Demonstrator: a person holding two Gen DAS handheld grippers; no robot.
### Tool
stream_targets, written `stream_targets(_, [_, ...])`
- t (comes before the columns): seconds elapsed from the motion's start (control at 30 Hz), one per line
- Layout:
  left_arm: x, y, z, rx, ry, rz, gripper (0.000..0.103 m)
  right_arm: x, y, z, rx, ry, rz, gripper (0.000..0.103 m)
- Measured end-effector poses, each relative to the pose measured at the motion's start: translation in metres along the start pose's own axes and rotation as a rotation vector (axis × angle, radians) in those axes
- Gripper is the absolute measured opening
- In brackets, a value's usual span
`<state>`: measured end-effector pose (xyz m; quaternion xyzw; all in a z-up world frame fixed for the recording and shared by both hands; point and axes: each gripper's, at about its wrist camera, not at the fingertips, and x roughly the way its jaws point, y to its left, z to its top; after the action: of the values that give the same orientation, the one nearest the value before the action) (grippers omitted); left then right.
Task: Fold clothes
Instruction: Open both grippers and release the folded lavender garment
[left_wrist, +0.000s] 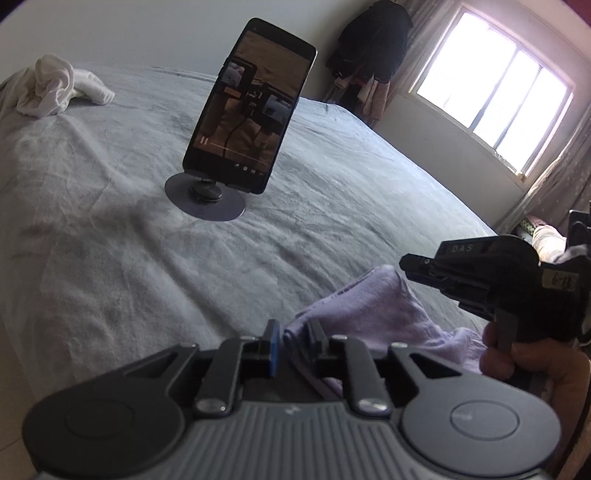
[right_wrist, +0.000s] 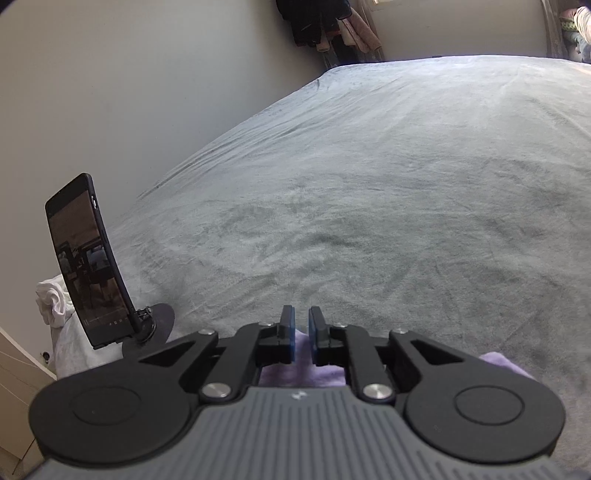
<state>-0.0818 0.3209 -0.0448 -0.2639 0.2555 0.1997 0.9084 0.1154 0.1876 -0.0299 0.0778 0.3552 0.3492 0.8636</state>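
A lavender cloth (left_wrist: 376, 310) lies rumpled on the grey bedspread (left_wrist: 147, 258) at the near edge. My left gripper (left_wrist: 294, 334) hovers low over its left end. A folded edge of the cloth sits between the fingers, which stand apart without pressing it. My right gripper (left_wrist: 408, 265) comes in from the right, held by a hand (left_wrist: 535, 369), with its tip just above the cloth. In the right wrist view its blue pads (right_wrist: 293, 332) leave a narrow gap at the right gripper (right_wrist: 301, 321). Nothing is pinched there, and the lavender cloth (right_wrist: 303, 369) lies beneath.
A phone on a round stand (left_wrist: 251, 107) stands mid-bed, also visible as the phone (right_wrist: 88, 262). A white clothes pile (left_wrist: 55, 86) sits at the far left corner. Dark garments (left_wrist: 373, 37) hang in the corner beside a bright window (left_wrist: 491, 88). The bedspread (right_wrist: 406, 184) stretches ahead.
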Motion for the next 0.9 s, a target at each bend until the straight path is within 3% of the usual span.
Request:
stream_targets(0.13, [-0.005,-0.01,0.013,0.112,-0.061,-0.015,0.028,-0.029,-0.015,-0.001,-0.024,-0.027,-0.024,0.014])
stream_targets(0.4, [0.033,-0.04,0.031,0.296,0.019,-0.278,0.024,-0.066,-0.027,-0.023,-0.068,-0.038,-0.043,0.014])
stream_targets(0.5, [0.049,-0.057,0.031,0.381,0.03,-0.331,0.02,-0.07,-0.026,-0.035,-0.088,-0.031,-0.048,0.015])
stream_targets(0.63, [0.075,-0.069,0.023,0.435,0.065,-0.327,0.017,-0.069,-0.024,-0.051,-0.109,-0.019,-0.059,0.015])
stream_targets(0.77, [0.095,-0.067,0.025,0.411,0.049,-0.276,0.003,-0.07,-0.027,-0.064,-0.129,-0.011,-0.083,0.015])
stream_targets(0.9, [0.096,-0.061,0.029,0.364,0.042,-0.273,0.002,-0.077,-0.034,-0.074,-0.122,-0.022,-0.096,0.016])
